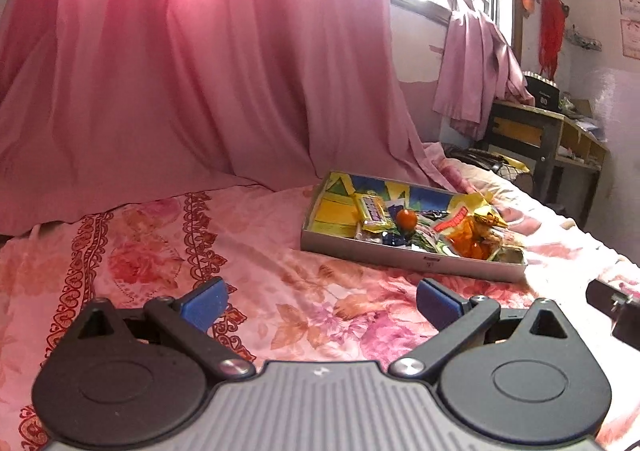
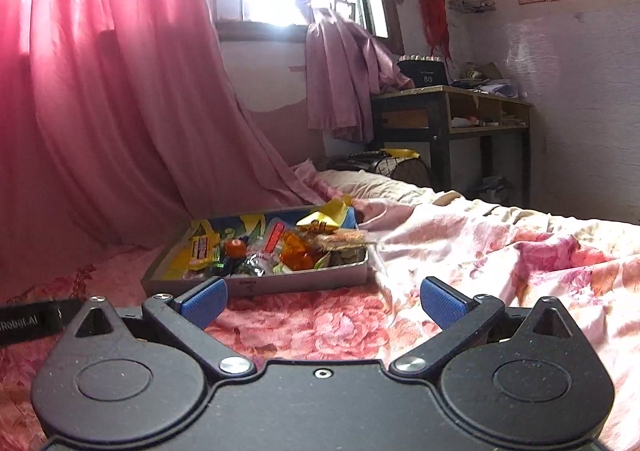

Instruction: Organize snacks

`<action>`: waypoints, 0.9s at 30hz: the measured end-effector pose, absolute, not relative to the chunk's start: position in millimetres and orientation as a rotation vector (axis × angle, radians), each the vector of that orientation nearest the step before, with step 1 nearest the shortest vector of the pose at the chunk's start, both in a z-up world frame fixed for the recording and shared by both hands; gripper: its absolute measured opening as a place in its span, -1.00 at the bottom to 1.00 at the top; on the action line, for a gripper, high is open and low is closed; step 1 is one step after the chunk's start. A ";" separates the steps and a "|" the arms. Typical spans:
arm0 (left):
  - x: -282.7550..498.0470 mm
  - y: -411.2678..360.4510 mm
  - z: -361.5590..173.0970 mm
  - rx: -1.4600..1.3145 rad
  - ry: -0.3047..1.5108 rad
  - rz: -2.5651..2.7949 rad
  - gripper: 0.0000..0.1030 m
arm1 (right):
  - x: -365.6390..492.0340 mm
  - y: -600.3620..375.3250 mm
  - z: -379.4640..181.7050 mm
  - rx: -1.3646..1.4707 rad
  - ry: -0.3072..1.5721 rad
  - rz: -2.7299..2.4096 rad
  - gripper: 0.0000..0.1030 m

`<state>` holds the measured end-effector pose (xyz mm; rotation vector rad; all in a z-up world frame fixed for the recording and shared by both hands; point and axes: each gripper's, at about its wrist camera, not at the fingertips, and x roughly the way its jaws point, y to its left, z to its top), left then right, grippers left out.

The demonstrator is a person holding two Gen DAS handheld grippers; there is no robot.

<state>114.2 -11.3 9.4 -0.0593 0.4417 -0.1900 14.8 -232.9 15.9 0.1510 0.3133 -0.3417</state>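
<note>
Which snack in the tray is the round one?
The small orange ball, near the middle of the tray. It sits between the flat yellow-and-purple packet and the crinkled orange bag; everything else is a flat or crumpled wrapper.

Your left gripper hangs low over the floral bedsheet, blue fingertips spread wide with nothing between them. Ahead and to the right of the fingers, well apart from them, a shallow grey tray lies on the sheet. It holds snacks: a yellow packet, a small orange round item and an orange wrapped item. A pink curtain hangs beyond. At the far right edge, you see part of a black object.
</note>
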 end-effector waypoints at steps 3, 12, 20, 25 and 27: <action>116.9 -8.6 8.8 -0.056 0.444 -0.176 0.99 | 23.1 -229.8 11.3 0.138 0.319 -0.338 0.99; 120.4 -7.6 0.8 -0.017 0.443 -0.135 0.99 | 37.3 -226.5 0.5 0.097 0.342 -0.307 0.99; 119.2 -7.8 -1.1 0.002 0.447 -0.133 0.99 | 40.4 -225.8 -1.2 0.090 0.365 -0.298 0.99; 118.8 -9.9 -0.9 0.009 0.448 -0.141 0.99 | 40.3 -226.6 -1.4 0.092 0.372 -0.301 0.99; 118.5 -10.8 -0.3 0.014 0.446 -0.145 0.99 | 40.1 -226.4 -1.1 0.088 0.372 -0.298 0.99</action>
